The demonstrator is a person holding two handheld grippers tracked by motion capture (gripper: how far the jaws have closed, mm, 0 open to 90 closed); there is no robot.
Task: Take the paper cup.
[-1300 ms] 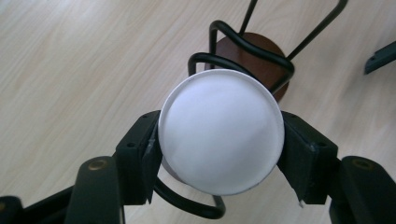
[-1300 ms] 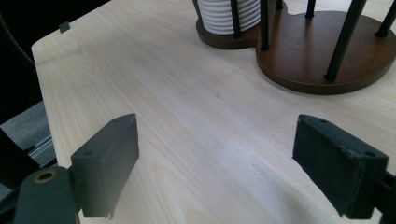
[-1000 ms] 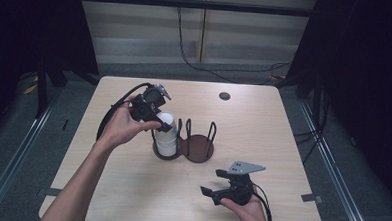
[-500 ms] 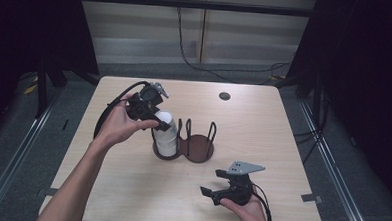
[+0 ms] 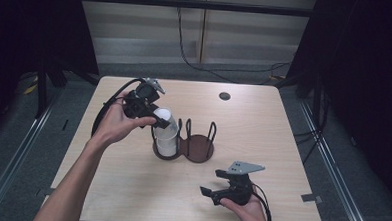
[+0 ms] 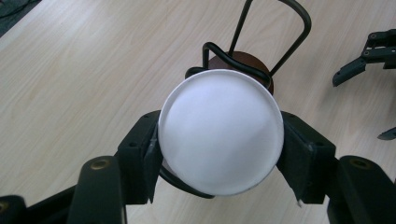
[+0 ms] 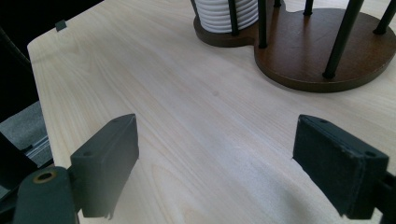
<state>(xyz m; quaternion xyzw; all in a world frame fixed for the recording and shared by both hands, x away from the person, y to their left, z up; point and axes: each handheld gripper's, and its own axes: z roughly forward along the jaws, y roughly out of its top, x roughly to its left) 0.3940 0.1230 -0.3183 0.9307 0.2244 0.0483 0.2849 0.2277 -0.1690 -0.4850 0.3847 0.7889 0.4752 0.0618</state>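
Little has shifted since the earlier frame: from the high view, the left gripper [image 5: 159, 120] keeps its fingers clamped on a white paper cup [image 5: 166, 123], above the cup stack [image 5: 166, 142] in the wire holder [image 5: 197, 148]. Left gripper view: smooth round cup [image 6: 221, 130] pinched at both sides (for lifting free). Right gripper view: right gripper [image 7: 233, 158] fingers spread, idle over the pale wood bench [image 7: 187, 116].

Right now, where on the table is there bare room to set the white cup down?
Bare wood lies between the cup holder and the table's near-left edge, and at the far right, past the small dark disc. The holder's right ring is free. It is crowded around the white cup in the left gripper and by the right gripper.
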